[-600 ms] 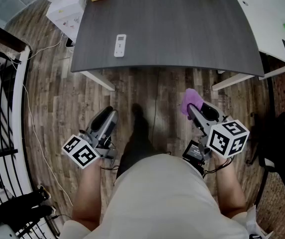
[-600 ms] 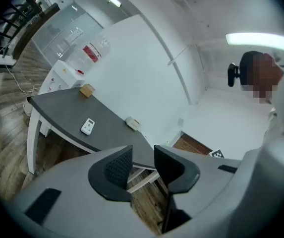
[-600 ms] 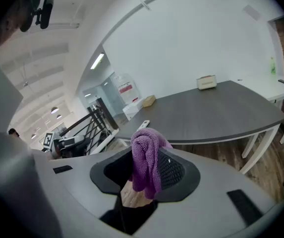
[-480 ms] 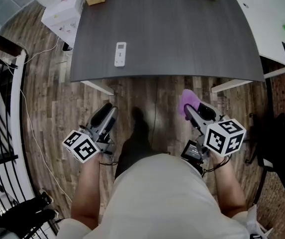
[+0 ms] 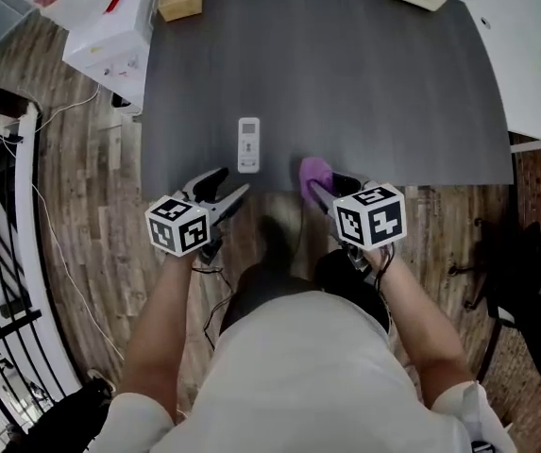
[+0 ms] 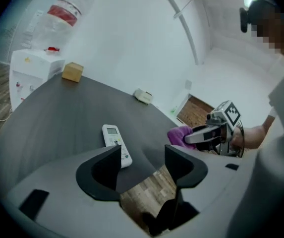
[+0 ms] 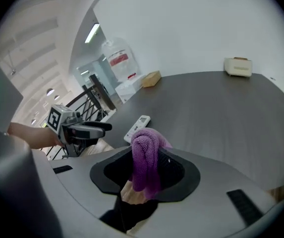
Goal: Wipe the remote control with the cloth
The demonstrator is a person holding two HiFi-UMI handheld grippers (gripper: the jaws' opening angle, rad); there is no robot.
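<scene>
White remote control (image 5: 248, 144) lies face up near the dark table's (image 5: 364, 83) front edge, its print too small to read. Just beside it, the left gripper (image 5: 227, 190) gapes empty; the right gripper (image 5: 323, 185) pinches a purple cloth (image 5: 313, 171)

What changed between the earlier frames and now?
Both grippers moved forward from over the floor to the dark grey table's near edge; the open left gripper is now beside the white rectangular remote control. Unchanged: right gripper shut on the crumpled purple cloth; remote untouched.
</scene>
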